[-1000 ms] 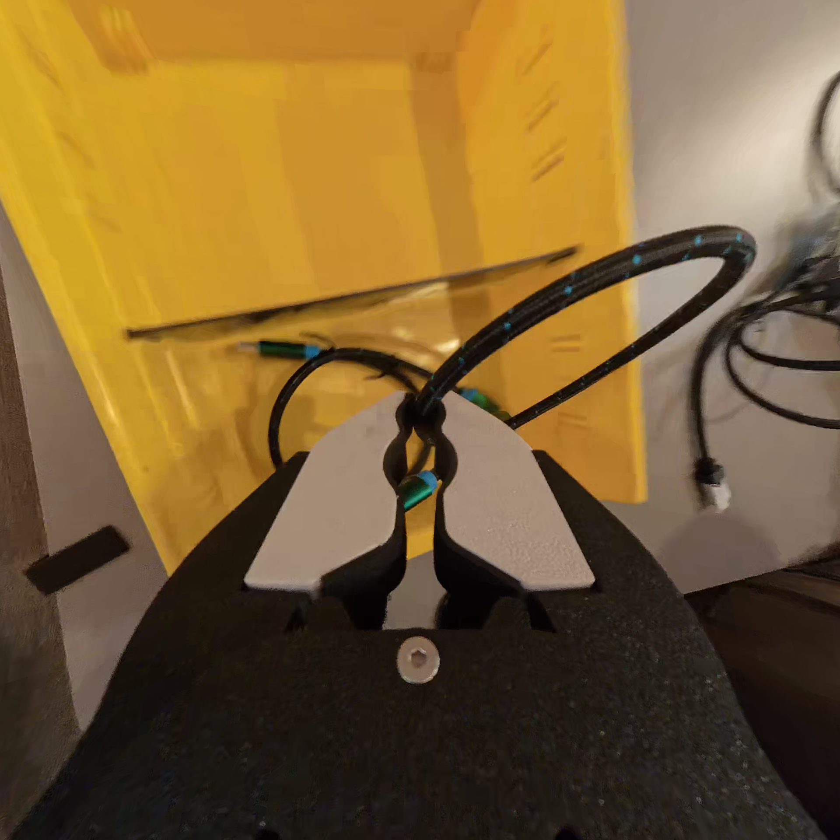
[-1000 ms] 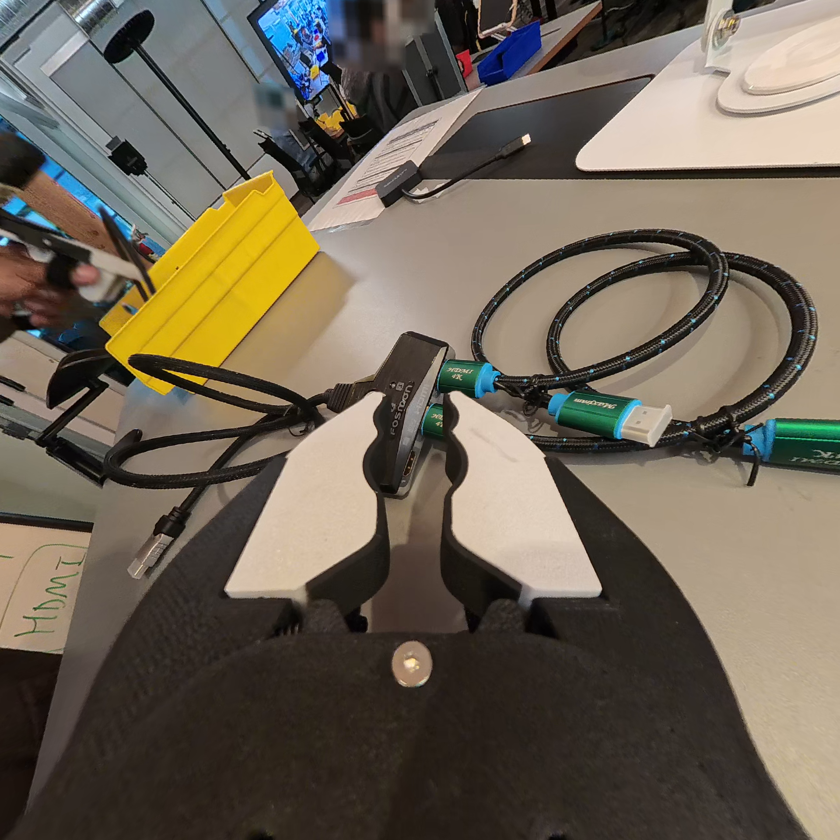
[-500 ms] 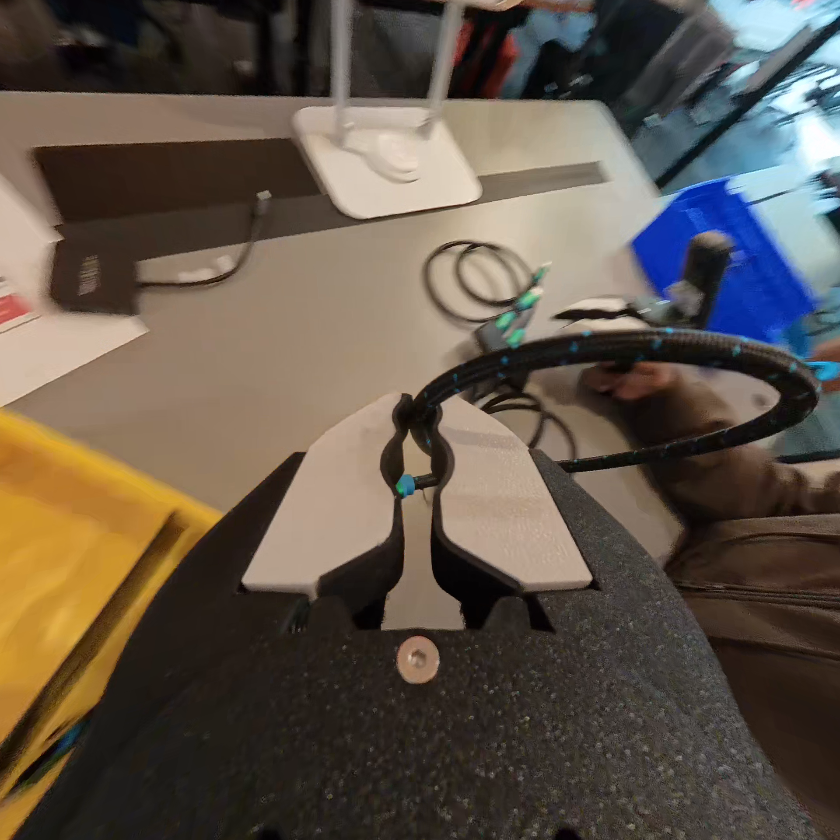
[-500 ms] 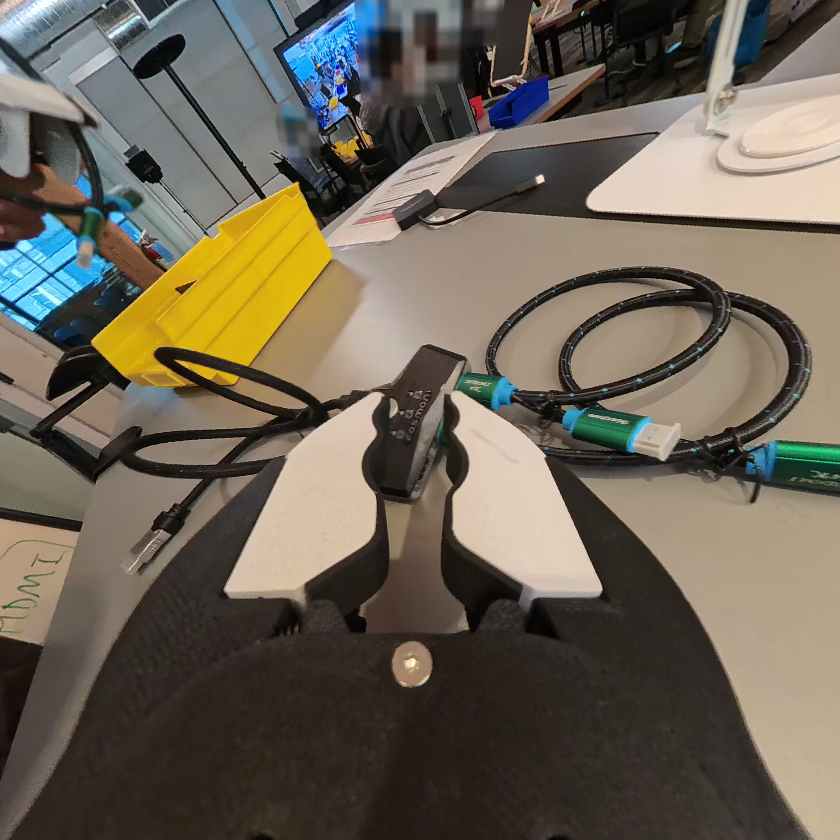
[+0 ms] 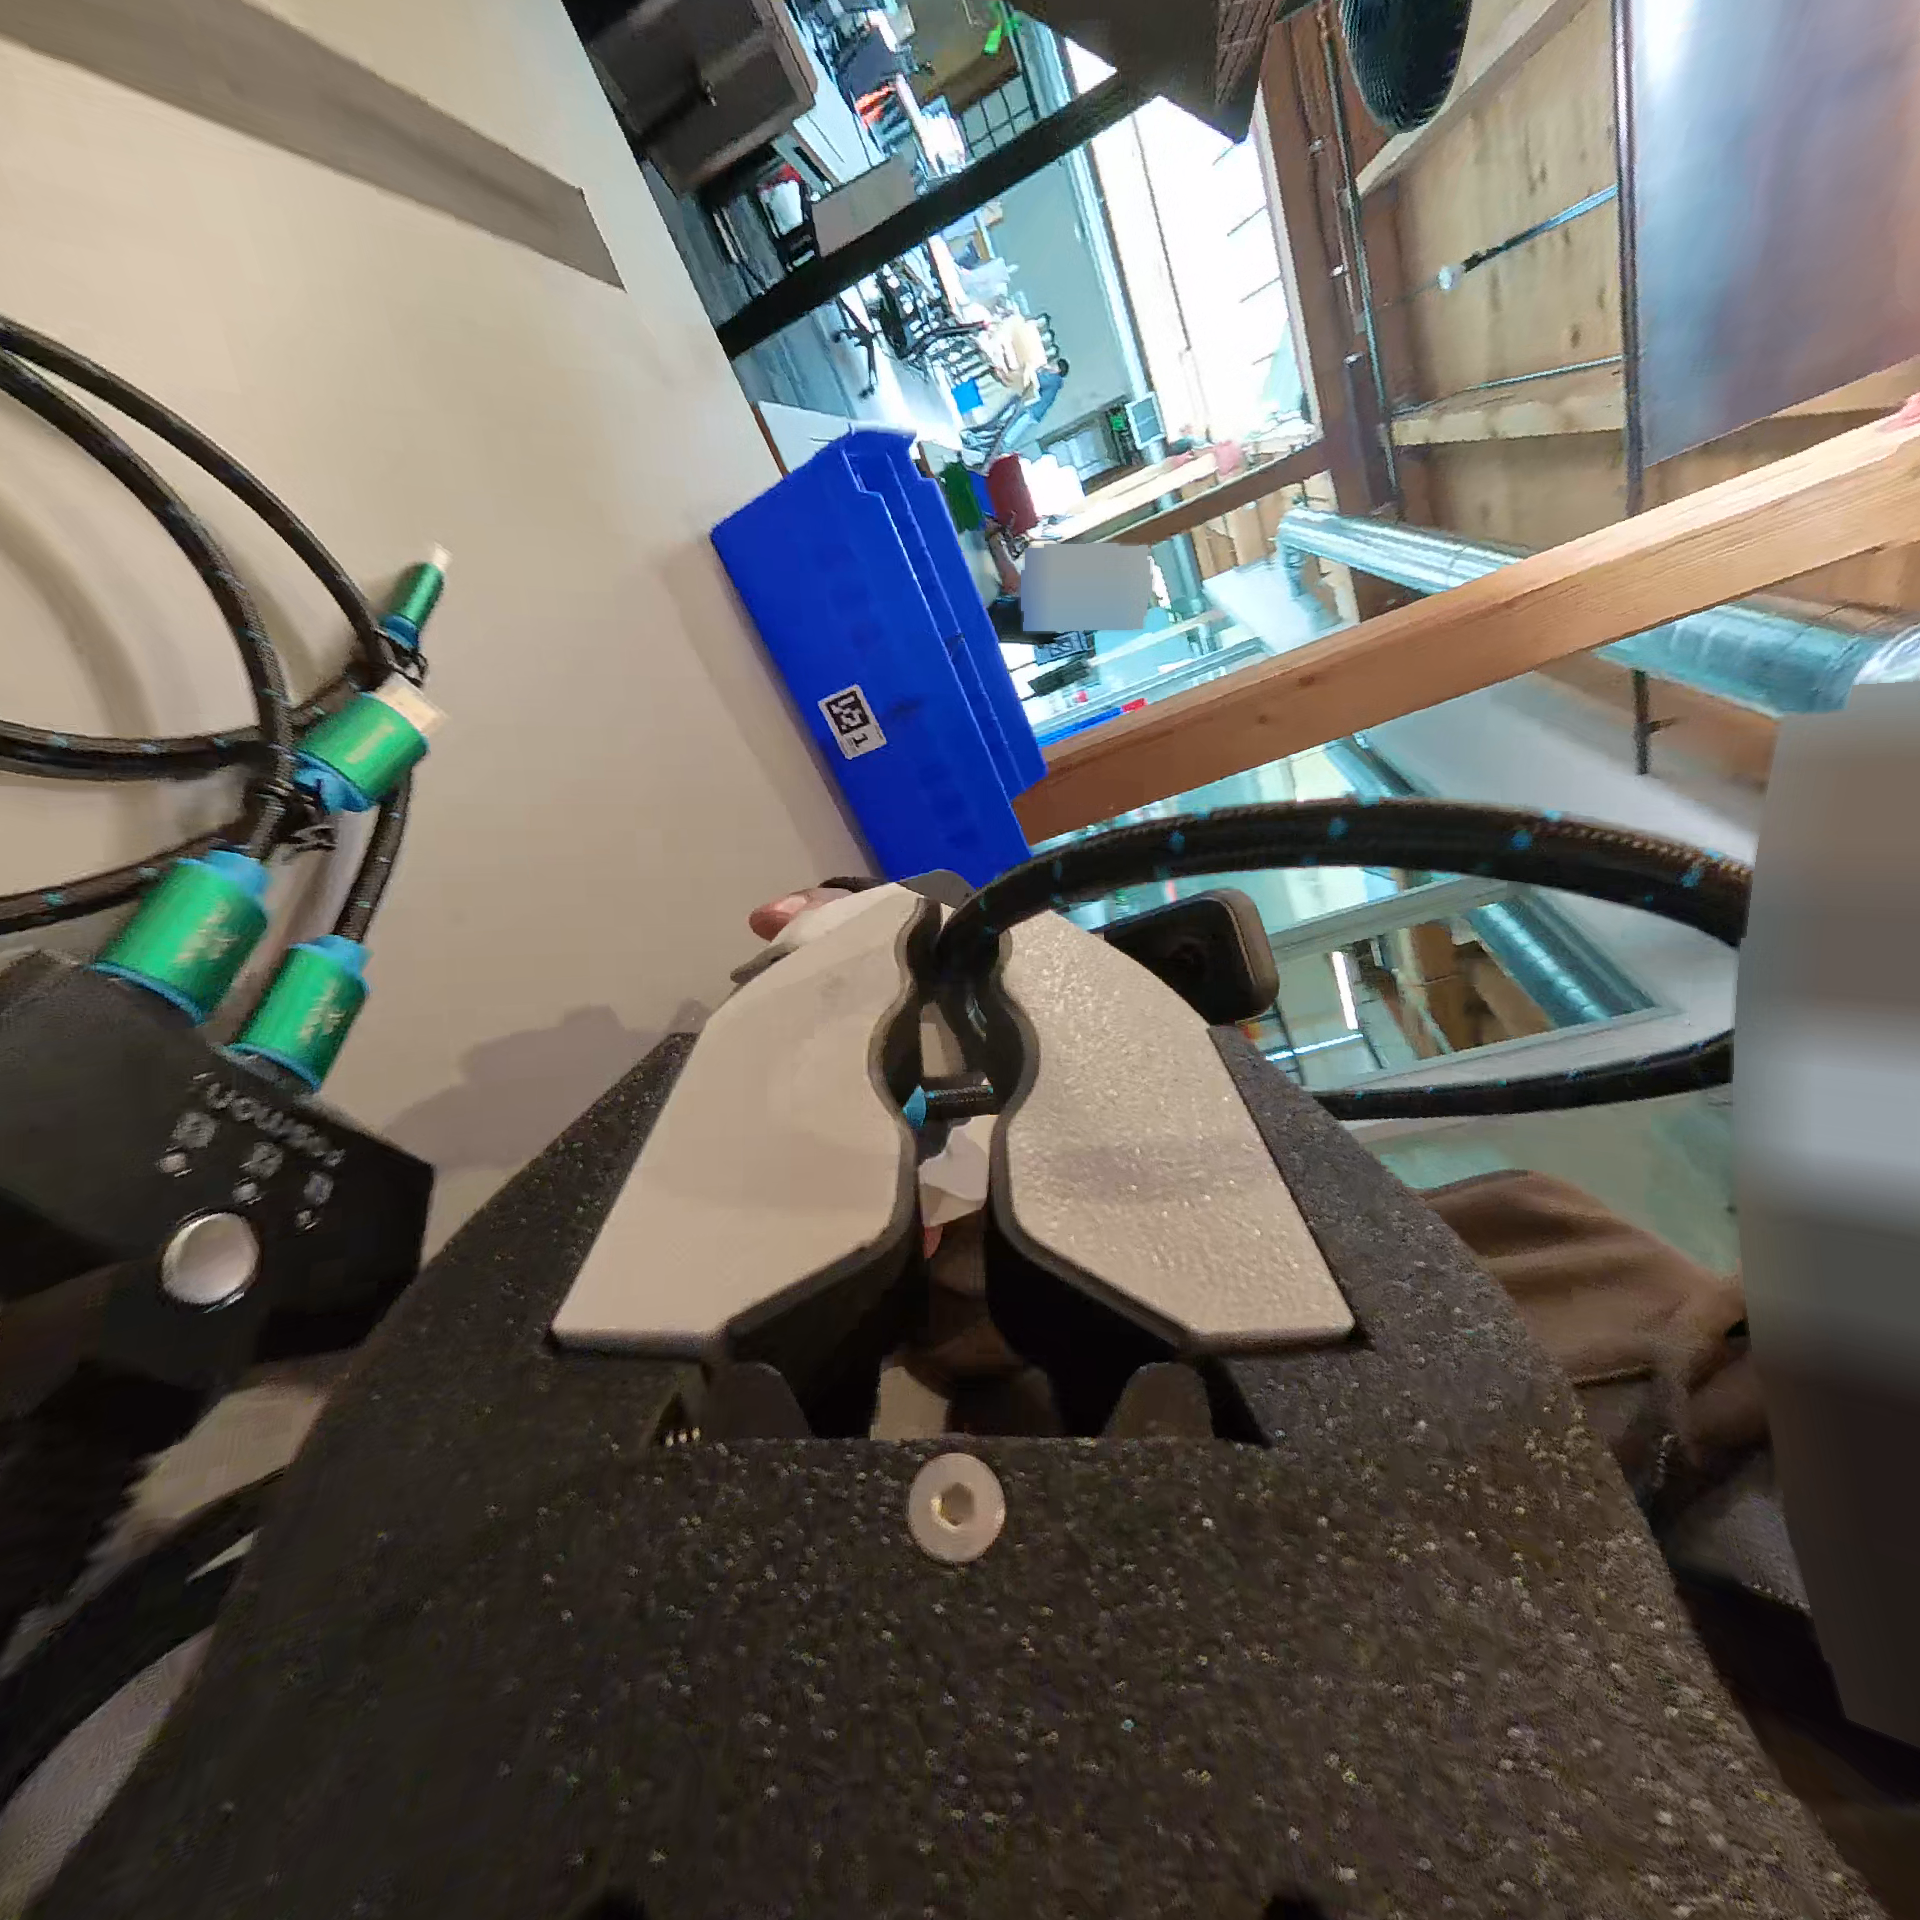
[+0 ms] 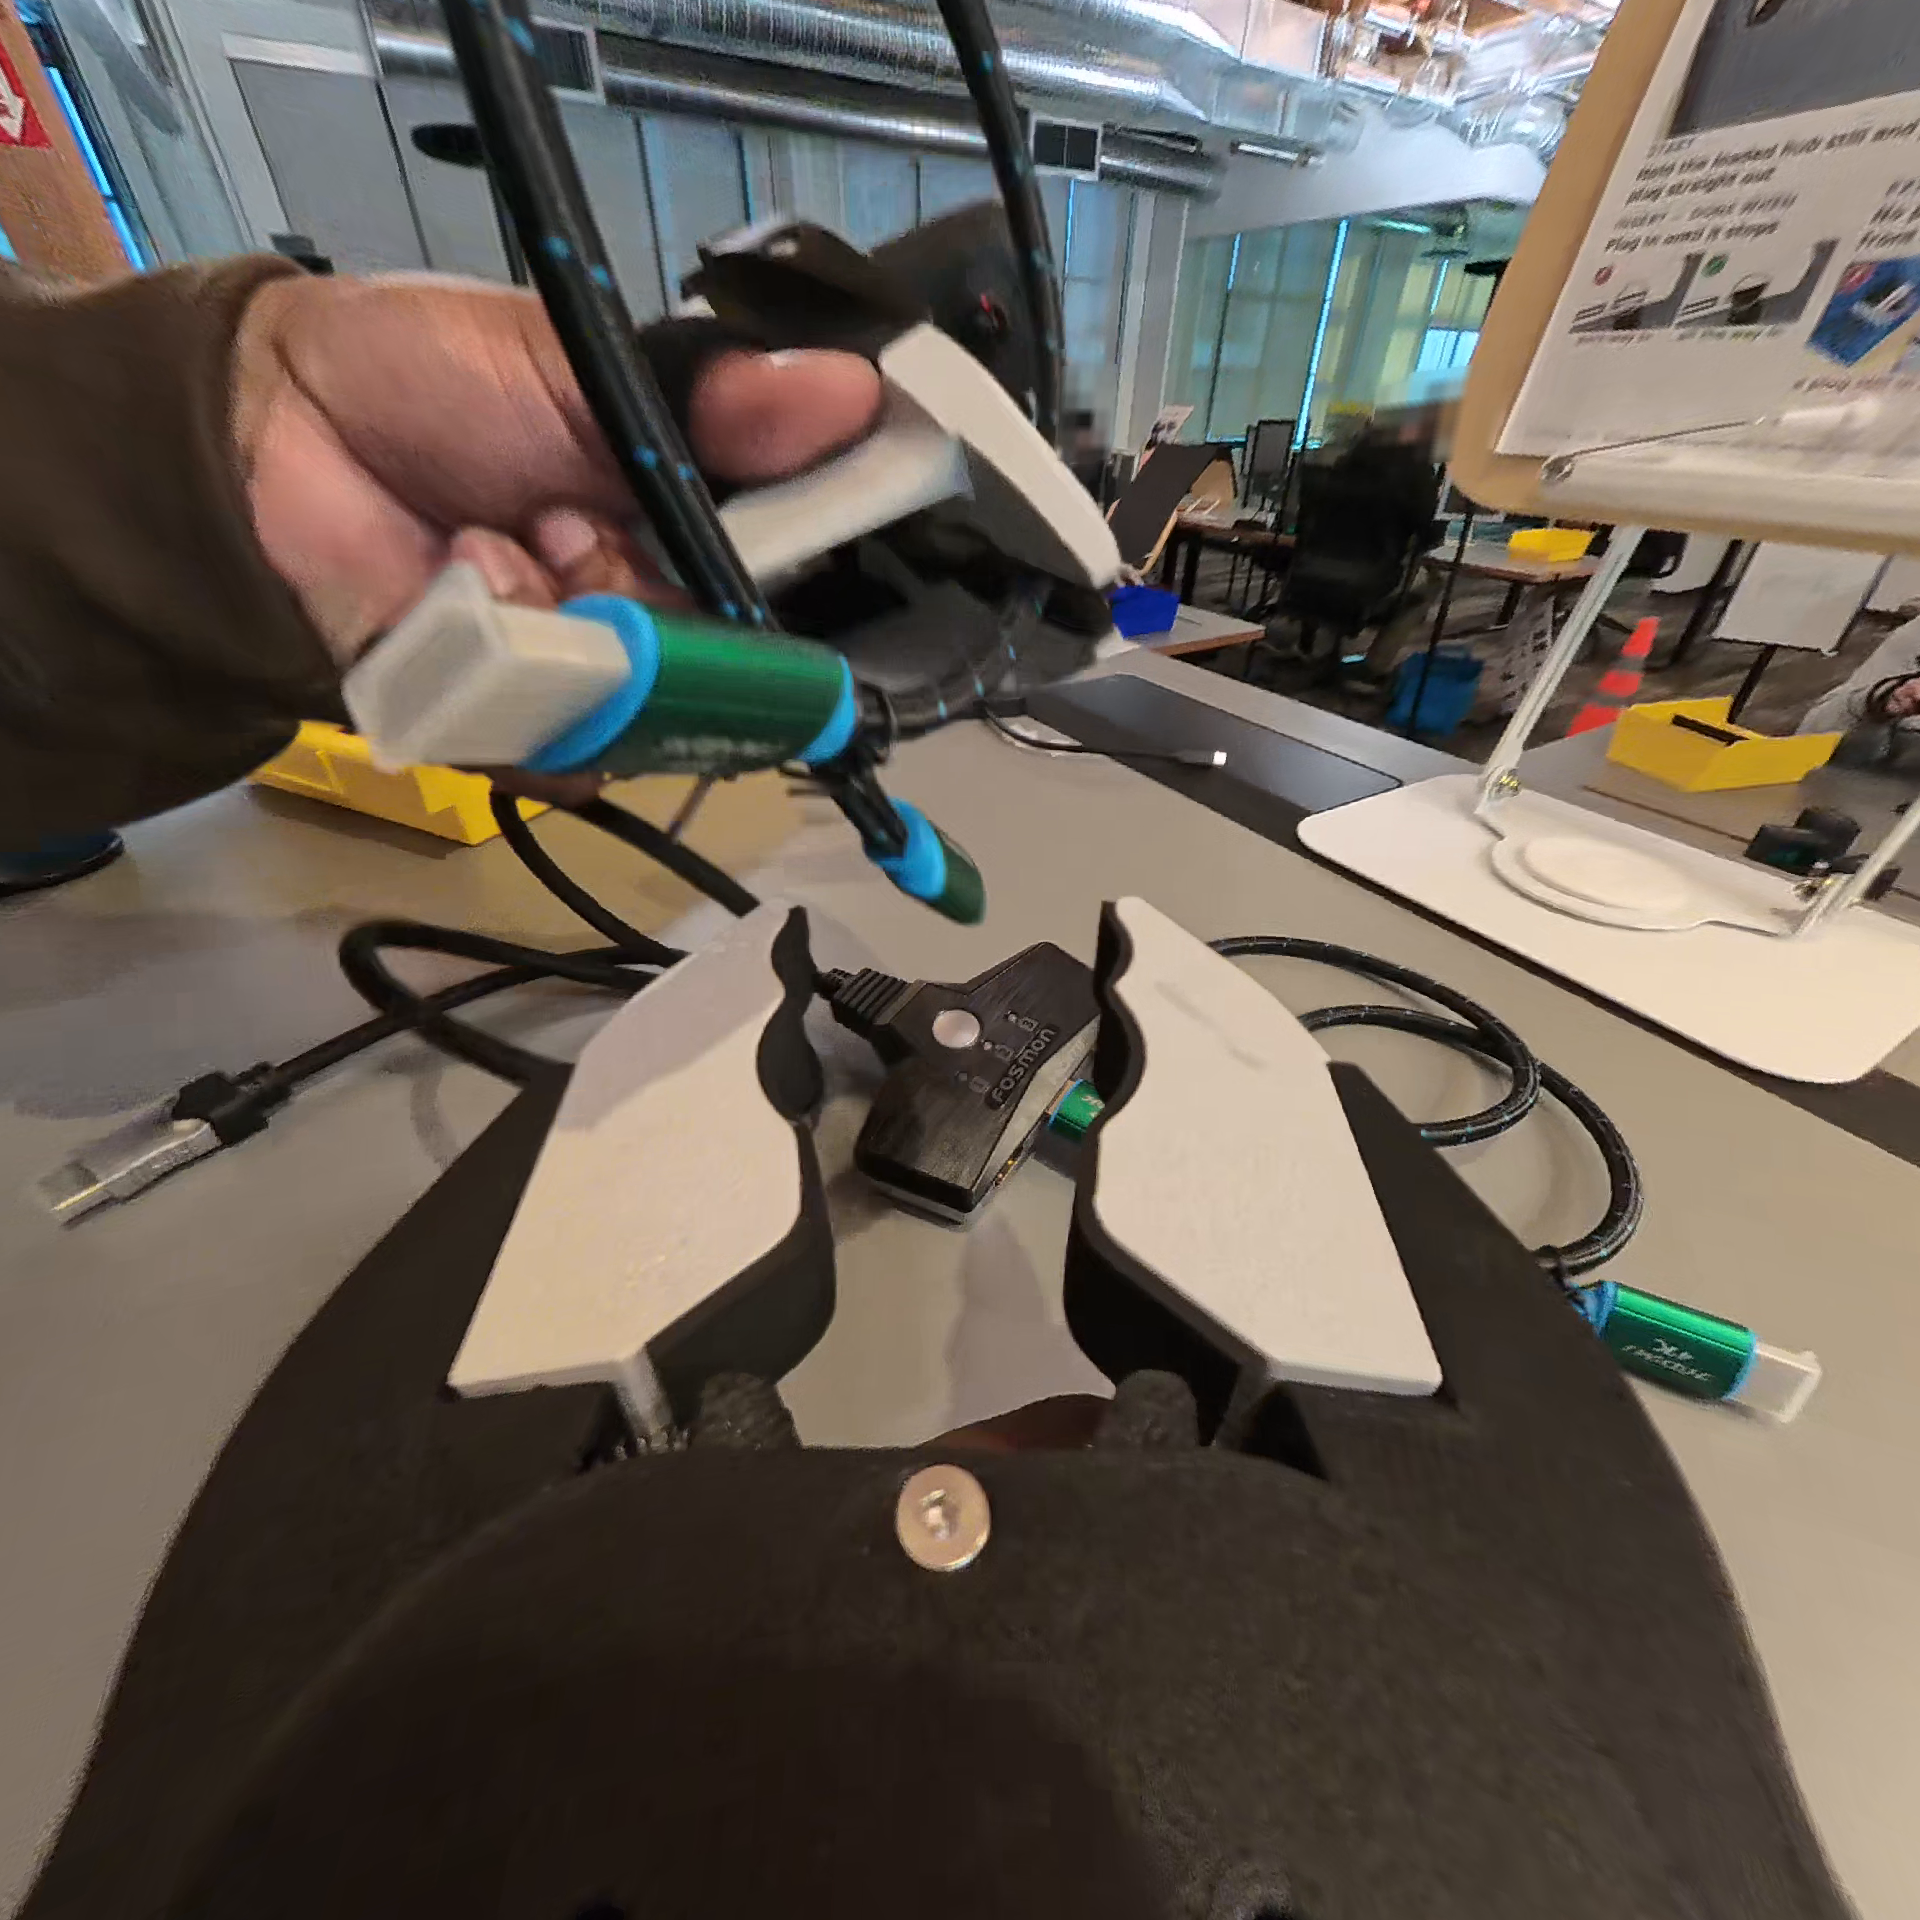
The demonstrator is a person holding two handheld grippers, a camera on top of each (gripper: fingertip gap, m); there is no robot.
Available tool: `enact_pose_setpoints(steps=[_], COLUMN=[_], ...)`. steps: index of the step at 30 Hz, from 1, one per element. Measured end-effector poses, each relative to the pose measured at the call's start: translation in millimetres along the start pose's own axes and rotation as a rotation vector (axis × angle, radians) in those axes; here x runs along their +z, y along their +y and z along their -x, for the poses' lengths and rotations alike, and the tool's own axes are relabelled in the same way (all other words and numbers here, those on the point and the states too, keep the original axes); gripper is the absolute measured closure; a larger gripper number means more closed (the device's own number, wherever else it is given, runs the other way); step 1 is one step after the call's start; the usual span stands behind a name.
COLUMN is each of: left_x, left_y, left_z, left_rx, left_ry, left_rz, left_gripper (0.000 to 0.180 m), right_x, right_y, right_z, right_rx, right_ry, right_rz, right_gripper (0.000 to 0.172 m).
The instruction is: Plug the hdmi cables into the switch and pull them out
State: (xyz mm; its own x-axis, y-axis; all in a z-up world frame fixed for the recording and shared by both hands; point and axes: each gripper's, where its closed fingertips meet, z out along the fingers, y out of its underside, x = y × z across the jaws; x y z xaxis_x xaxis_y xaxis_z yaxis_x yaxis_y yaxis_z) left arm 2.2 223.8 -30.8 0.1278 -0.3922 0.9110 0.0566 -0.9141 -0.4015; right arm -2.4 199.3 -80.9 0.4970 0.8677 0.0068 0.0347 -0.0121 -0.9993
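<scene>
Left gripper [image 5: 956,971]: jaws nearly closed, clamped on a black braided cable [image 5: 1351,831] flecked with blue. The cable leaves the fingertips and arcs off to the right in a wide loop. In the right wrist view this gripper is held in a hand [image 6: 416,436] above the bench, and two of the cable's green plugs hang below it: one with a clear cap [image 6: 623,686], one smaller and pointing down [image 6: 935,873].

Right gripper [image 6: 945,935]: jaws wide apart, low over the grey bench [image 6: 1143,790]. A black adapter box [image 6: 977,1081] with a round silver button lies on the bench between the two fingers; neither pad presses on it, and a gap shows on the left side. A green plug [image 6: 1075,1107] enters its right end, just beside the right finger.

Around the box:
- thick black lead [image 6: 499,977] running from its left end, looped on the bench, ending in a metal plug [image 6: 125,1153] at far left;
- braided cable coil [image 6: 1507,1060] to the right, with a capped green plug [image 6: 1683,1351] lying loose beside the right finger;
- yellow bin [image 6: 364,779] behind the hand;
- white stand base [image 6: 1610,904] and its clipboard [image 6: 1714,260] to the right;
- dark mat [image 6: 1226,727] with a thin cable, farther back.

Left wrist view, tilted sideways: blue bin [image 5: 883,675] on the bench edge; the same box with two green plugs [image 5: 239,966] at left.
</scene>
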Motion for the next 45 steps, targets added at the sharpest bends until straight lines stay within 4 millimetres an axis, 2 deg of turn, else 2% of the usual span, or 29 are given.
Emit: enact_pose_setpoints(steps=[5,10,11,15,20,23,26,28,31,33,35,40,42,45], left_x=[24,30,29,25,18,23,44,60,70,60,40,-36,-53,-49], left_y=[2,-2,-4,-9,-9,10,52,84,121,124,115,83,79,83], left_z=[2,2,4,9,2,-6,-6,2,33,53,67,97,93,74], left_rx=[-0.031,-0.038,-0.044,-0.041,0.073,0.128,0.124,0.095,0.065,0.064,0.088,0.154,0.159,0.252], left_ry=[0.018,0.011,0.000,-0.059,-0.151,-0.186,-0.168,-0.158,-0.223,-0.290,-0.368,-0.585,-0.573,-0.540], left_rz=[0.042,0.038,0.024,-0.039,-0.178,-0.214,-0.166,-0.109,-0.023,-0.038,-0.090,-0.196,-0.181,-0.098], left_gripper=[0.174,0.172,0.167,0.141,0.141,0.141,0.142,0.143,0.143,0.143,0.143,0.142,0.142,0.142], right_x=[-4,0,1,-2,-17,-26,-32,-35,-37,-36,-36,-35,-33,-30], right_y=[-1,1,2,2,2,4,2,2,2,2,2,2,3,4], right_z=[-11,-7,-8,-22,-55,-72,-80,-84,-87,-86,-85,-85,-84,-81], right_rx=[0.015,0.056,0.079,0.272,0.566,0.711,0.806,0.832,0.840,0.835,0.830,0.831,0.826,0.811], right_ry=[0.038,-0.005,-0.011,-0.015,0.013,0.027,0.009,0.011,0.017,0.017,0.016,0.012,0.010,0.006], right_rz=[-0.007,0.006,0.007,-0.020,-0.106,-0.150,-0.201,-0.222,-0.228,-0.224,-0.221,-0.219,-0.212,-0.190], right_gripper=[0.144,0.151,0.154,0.160,0.160,0.161,0.161,0.161,0.160,0.160,0.160,0.160,0.160,0.160])
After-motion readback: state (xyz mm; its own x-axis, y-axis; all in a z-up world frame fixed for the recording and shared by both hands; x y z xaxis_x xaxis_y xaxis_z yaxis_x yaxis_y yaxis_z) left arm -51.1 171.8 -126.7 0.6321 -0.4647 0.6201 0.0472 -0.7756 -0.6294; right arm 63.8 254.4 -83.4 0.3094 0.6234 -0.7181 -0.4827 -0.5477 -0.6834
